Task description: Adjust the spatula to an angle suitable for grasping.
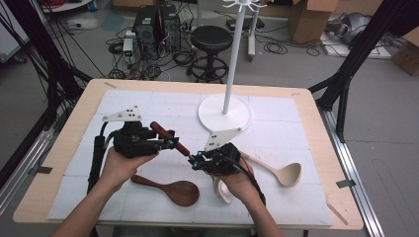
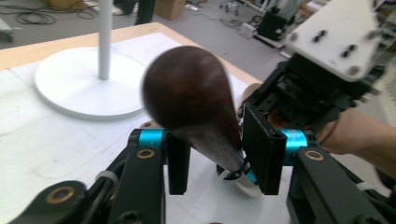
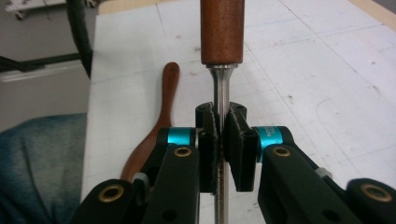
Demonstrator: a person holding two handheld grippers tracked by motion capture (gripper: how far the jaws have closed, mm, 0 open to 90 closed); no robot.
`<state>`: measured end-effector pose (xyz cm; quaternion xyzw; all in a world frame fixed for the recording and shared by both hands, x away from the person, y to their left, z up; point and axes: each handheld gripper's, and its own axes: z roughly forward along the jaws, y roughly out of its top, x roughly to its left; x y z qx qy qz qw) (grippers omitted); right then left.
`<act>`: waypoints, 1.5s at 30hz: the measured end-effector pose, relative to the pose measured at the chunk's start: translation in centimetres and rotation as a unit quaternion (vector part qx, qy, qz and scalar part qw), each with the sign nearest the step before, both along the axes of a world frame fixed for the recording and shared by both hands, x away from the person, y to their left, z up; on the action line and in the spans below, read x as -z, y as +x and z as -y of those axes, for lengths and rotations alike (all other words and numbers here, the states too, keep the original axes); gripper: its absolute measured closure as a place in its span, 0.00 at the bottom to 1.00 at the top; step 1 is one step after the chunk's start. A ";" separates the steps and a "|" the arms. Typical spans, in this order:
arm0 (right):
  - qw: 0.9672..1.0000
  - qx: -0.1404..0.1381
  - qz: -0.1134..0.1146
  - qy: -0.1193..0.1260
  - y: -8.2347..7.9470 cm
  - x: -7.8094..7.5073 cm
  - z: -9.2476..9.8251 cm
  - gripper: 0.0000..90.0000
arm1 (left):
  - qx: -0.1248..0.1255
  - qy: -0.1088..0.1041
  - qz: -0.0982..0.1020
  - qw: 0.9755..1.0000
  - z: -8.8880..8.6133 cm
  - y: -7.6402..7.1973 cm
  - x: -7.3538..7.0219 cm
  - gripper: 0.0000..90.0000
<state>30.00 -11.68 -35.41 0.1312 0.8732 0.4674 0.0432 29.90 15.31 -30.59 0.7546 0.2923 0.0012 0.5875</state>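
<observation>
A utensil with a dark brown wooden handle (image 1: pixel 165 134) and a thin metal shaft (image 3: pixel 221 88) hangs level above the white mat, between my two grippers. My right gripper (image 1: pixel 193 161) is shut on the shaft, and its pads pinch the rod just below the handle (image 3: pixel 222 30). My left gripper (image 1: pixel 170 144) is around the narrow end of the handle (image 2: pixel 187 93), with both pads against the wood. The handle's rounded butt end points at the left gripper's camera. The utensil's working end is hidden behind the right gripper.
A dark wooden rice spoon (image 1: pixel 173 190) lies on the mat near the front edge. A pale wooden ladle (image 1: pixel 281 173) lies to the right. A white stand (image 1: pixel 225 111) with a tall pole rises at the mat's far middle. A pale utensil (image 1: pixel 222 190) lies under the right hand.
</observation>
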 end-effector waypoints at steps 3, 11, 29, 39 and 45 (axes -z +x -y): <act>1.000 -0.001 -0.013 0.009 0.0 -0.1 0.1 0.78 | 0.033 -0.028 -0.008 0.999 -0.2 0.0 -0.1 0.78; 0.998 -0.041 -0.018 0.048 0.1 -1.4 0.1 0.71 | 0.067 -0.019 0.000 0.998 0.0 0.1 -1.2 0.81; 0.995 -0.036 0.029 0.089 0.4 -4.0 0.5 0.82 | 0.057 -0.027 0.023 0.998 1.0 0.4 -3.1 0.73; 0.993 0.024 0.038 0.108 0.1 -4.5 0.6 0.82 | 0.010 -0.012 0.043 0.999 2.2 0.3 -4.4 0.73; 0.992 0.041 0.049 0.110 -0.2 -5.0 0.6 0.82 | 0.011 -0.005 0.058 0.998 3.0 0.2 -5.3 0.81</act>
